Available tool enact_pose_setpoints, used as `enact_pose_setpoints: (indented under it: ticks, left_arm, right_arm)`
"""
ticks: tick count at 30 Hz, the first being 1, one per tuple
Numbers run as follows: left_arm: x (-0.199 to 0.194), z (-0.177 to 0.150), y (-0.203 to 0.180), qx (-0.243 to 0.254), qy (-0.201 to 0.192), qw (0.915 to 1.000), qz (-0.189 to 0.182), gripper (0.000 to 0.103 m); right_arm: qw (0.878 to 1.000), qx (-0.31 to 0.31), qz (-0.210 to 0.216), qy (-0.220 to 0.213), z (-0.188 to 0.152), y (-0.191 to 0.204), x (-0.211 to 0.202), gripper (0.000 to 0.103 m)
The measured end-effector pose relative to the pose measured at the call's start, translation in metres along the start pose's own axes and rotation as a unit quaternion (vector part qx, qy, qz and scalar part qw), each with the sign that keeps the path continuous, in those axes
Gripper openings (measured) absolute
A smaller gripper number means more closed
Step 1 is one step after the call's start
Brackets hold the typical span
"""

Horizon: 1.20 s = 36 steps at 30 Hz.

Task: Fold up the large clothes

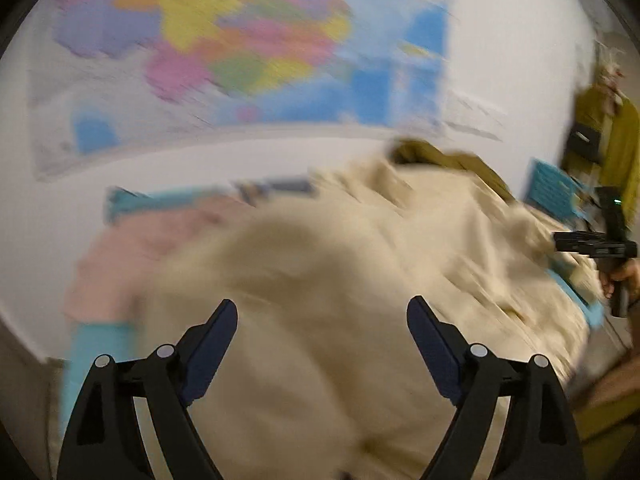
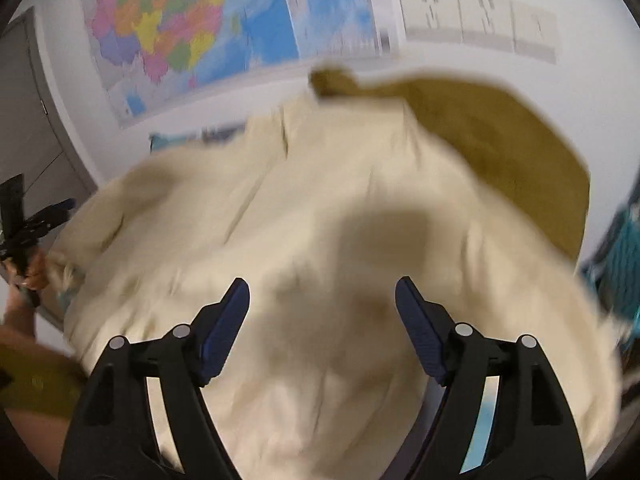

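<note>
A large cream garment (image 1: pixel 340 280) lies spread and rumpled in front of both grippers, blurred by motion; it also fills the right wrist view (image 2: pixel 320 220). An olive-brown garment (image 2: pixel 520 152) lies at its far right edge, and shows in the left wrist view (image 1: pixel 448 160). My left gripper (image 1: pixel 322 316) is open and empty above the cream cloth. My right gripper (image 2: pixel 322 296) is open and empty above it too. The right gripper also shows at the right of the left wrist view (image 1: pixel 592 246), and the left gripper at the left of the right wrist view (image 2: pixel 36 220).
A pink cloth (image 1: pixel 132 256) lies left of the cream garment on a light blue surface (image 1: pixel 96 360). A coloured wall map (image 2: pixel 180 28) hangs on the white wall behind. A teal basket (image 2: pixel 624 252) stands at the right. A grey door (image 2: pixel 28 120) is at the left.
</note>
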<state>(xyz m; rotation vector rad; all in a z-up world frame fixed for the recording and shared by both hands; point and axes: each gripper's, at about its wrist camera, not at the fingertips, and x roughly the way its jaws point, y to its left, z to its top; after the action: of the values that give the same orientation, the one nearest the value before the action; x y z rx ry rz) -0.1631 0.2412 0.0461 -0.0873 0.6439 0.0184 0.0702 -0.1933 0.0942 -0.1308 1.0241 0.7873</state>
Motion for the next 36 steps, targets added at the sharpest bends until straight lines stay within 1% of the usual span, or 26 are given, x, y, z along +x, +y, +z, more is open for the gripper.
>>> enact_pose_setpoints:
  ticks: [2, 4, 6, 8, 9, 10, 11, 13, 14, 15, 17, 18, 19, 21, 23, 24, 25, 26, 27, 28, 29, 30, 31, 33, 35, 36]
  left_arm:
    - [0.014, -0.012, -0.016, 0.015, 0.027, 0.9991, -0.028, 0.084]
    - [0.023, -0.022, -0.025, 0.02, 0.04, 0.9979, -0.047, 0.084]
    - [0.031, -0.029, -0.024, 0.018, 0.044, 0.9975, -0.052, 0.084]
    - [0.037, -0.033, -0.019, 0.012, 0.05, 0.9978, -0.041, 0.084]
    - [0.041, -0.033, -0.015, 0.006, 0.055, 0.9979, -0.033, 0.084]
    - [0.043, -0.035, -0.009, 0.002, 0.059, 0.998, -0.022, 0.084]
    - [0.046, -0.036, -0.002, -0.003, 0.063, 0.998, -0.002, 0.084]
    - [0.044, -0.037, 0.008, -0.019, 0.067, 0.9975, 0.014, 0.083]
    - [0.045, -0.039, 0.013, -0.028, 0.069, 0.9971, 0.018, 0.083]
    - [0.048, -0.041, 0.016, -0.027, 0.073, 0.9964, 0.034, 0.083]
    - [0.054, -0.046, 0.015, -0.013, 0.091, 0.9938, 0.062, 0.083]
    - [0.059, -0.047, 0.012, -0.003, 0.101, 0.9918, 0.078, 0.083]
    - [0.061, -0.047, 0.01, 0.003, 0.105, 0.9907, 0.086, 0.081]
    - [0.06, -0.044, 0.004, 0.015, 0.099, 0.9912, 0.086, 0.08]
    - [0.049, -0.039, 0.003, 0.01, 0.082, 0.9946, 0.063, 0.08]
    - [0.042, -0.036, 0.001, 0.008, 0.069, 0.9965, 0.047, 0.08]
    - [0.036, -0.033, -0.002, 0.008, 0.055, 0.9979, 0.034, 0.08]
    - [0.029, -0.028, -0.007, 0.012, 0.038, 0.999, 0.022, 0.08]
    - [0.025, -0.024, -0.012, 0.019, 0.024, 0.9994, 0.013, 0.081]
    - [0.019, -0.019, -0.018, 0.028, 0.007, 0.9996, 0.002, 0.083]
    - [0.019, -0.016, -0.024, 0.035, 0.0, 0.9994, -0.002, 0.083]
    - [0.019, -0.013, -0.031, 0.046, -0.006, 0.9989, -0.005, 0.083]
    - [0.021, -0.01, -0.037, 0.053, -0.008, 0.9985, -0.008, 0.084]
    - [0.03, -0.006, -0.045, 0.062, -0.005, 0.9979, -0.019, 0.085]
    - [0.045, -0.002, -0.052, 0.065, 0.013, 0.9975, -0.024, 0.085]
    - [0.05, -0.001, -0.054, 0.065, 0.019, 0.9973, -0.027, 0.085]
  right_arm:
    - [1.0, 0.01, -0.001, 0.024, -0.023, 0.002, 0.003, 0.077]
    - [0.998, 0.027, 0.002, 0.048, -0.05, 0.001, 0.008, 0.082]
    - [0.998, 0.033, 0.001, 0.055, -0.064, -0.002, 0.011, 0.08]
    - [0.998, 0.036, 0.012, 0.053, -0.073, -0.002, 0.014, 0.045]
    - [0.998, 0.036, 0.014, 0.048, -0.076, -0.002, 0.014, 0.024]
    - [0.998, 0.038, 0.012, 0.039, -0.076, -0.002, 0.011, 0.011]
    - [0.999, 0.041, 0.009, 0.033, -0.075, -0.004, 0.008, 0.007]
    - [0.999, 0.054, 0.005, 0.005, -0.072, -0.015, -0.014, 0.006]
    - [0.998, 0.061, -0.01, -0.009, -0.071, -0.02, -0.025, 0.006]
    - [0.998, 0.063, -0.016, -0.009, -0.07, -0.021, -0.028, 0.007]
    - [0.997, 0.072, -0.015, 0.012, -0.074, -0.025, -0.019, 0.011]
    - [0.996, 0.072, -0.027, 0.033, -0.076, -0.024, -0.007, 0.026]
    - [0.996, 0.068, -0.039, 0.039, -0.076, -0.022, -0.004, 0.039]
    - [0.997, 0.074, -0.036, 0.009, -0.071, -0.023, -0.018, 0.043]
    - [0.996, 0.074, -0.027, -0.04, -0.064, -0.024, -0.044, 0.045]
    - [0.994, 0.066, -0.047, -0.074, -0.059, -0.026, -0.065, 0.051]
    - [0.992, 0.065, -0.059, -0.092, -0.056, -0.028, -0.076, 0.06]
    - [0.988, 0.069, -0.075, -0.115, -0.053, -0.034, -0.089, 0.065]
    - [0.982, 0.087, -0.099, -0.134, -0.049, -0.048, -0.102, 0.074]
    - [0.976, 0.105, -0.125, -0.141, -0.048, -0.063, -0.108, 0.077]
    - [0.973, 0.115, -0.144, -0.14, -0.049, -0.075, -0.111, 0.079]
    - [0.97, 0.128, -0.166, -0.126, -0.05, -0.093, -0.108, 0.084]
    - [0.97, 0.143, -0.165, -0.108, -0.052, -0.11, -0.101, 0.089]
    - [0.967, 0.176, -0.166, -0.082, -0.06, -0.138, -0.088, 0.089]
    - [0.967, 0.195, -0.16, -0.049, -0.069, -0.161, -0.068, 0.089]
    - [0.966, 0.202, -0.152, -0.043, -0.076, -0.166, -0.063, 0.087]
